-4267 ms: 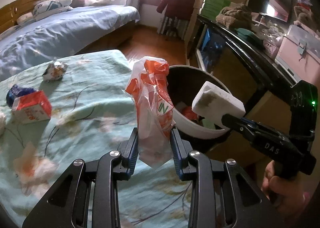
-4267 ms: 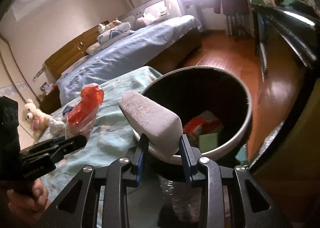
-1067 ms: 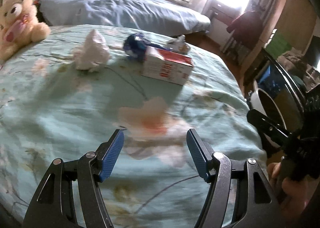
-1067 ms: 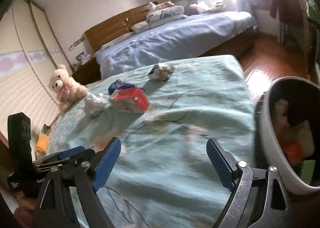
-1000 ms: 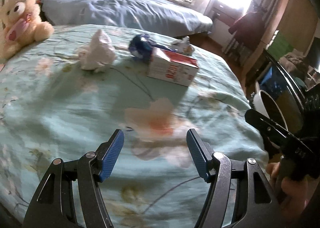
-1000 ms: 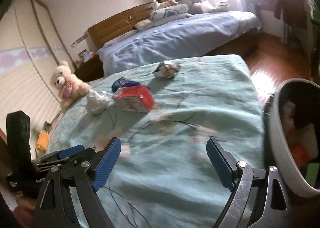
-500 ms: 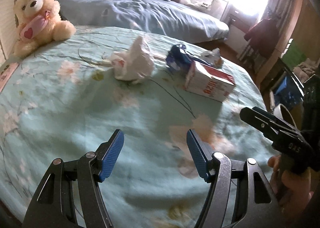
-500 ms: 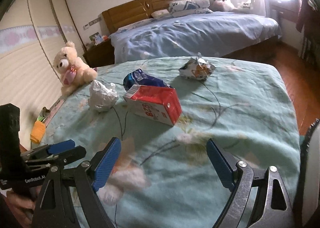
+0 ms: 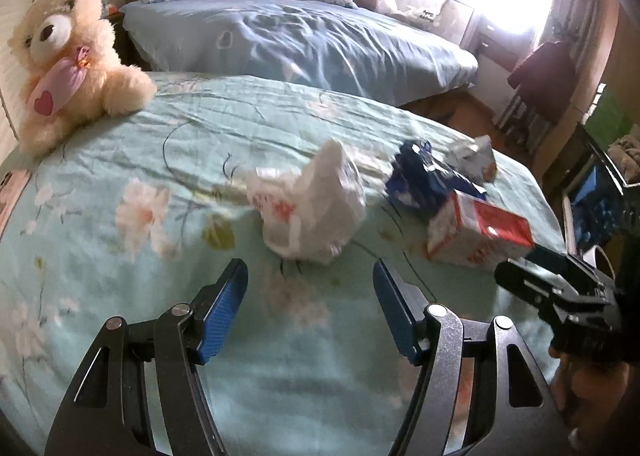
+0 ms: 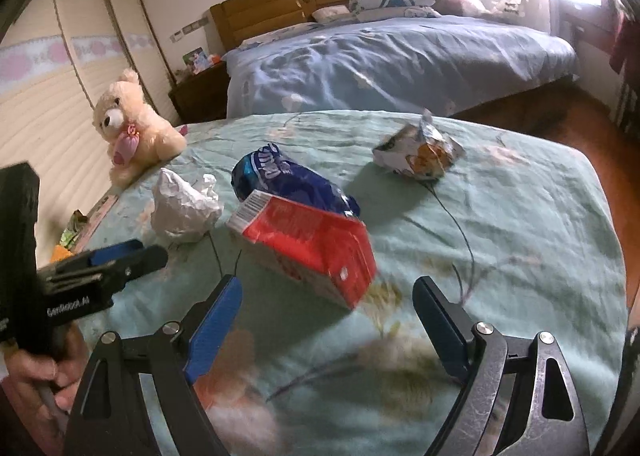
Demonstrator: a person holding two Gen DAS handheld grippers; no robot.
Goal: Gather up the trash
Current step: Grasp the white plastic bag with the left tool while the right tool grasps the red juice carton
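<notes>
Risk, judged: crumpled white plastic bag with red print (image 9: 310, 212), soft and light, likely to slip out or be pinched only by a loose fold if closed on off-centre; red-and-white carton (image 10: 306, 242), lying on its side on the pale green floral bedspread (image 10: 520, 216), liable to skid or tip across the fabric if caught on a corner. Also snagging the bedspread itself. Blue crinkled wrapper (image 10: 280, 176) touching the carton behind; silver crumpled snack packet (image 10: 420, 154) well apart, farther back. Left gripper (image 9: 308, 310): jaws apart, empty, angled downward, bag just ahead. Right gripper (image 10: 328, 326): spread wide, empty, angled downward, carton just ahead between the fingers' line.
</notes>
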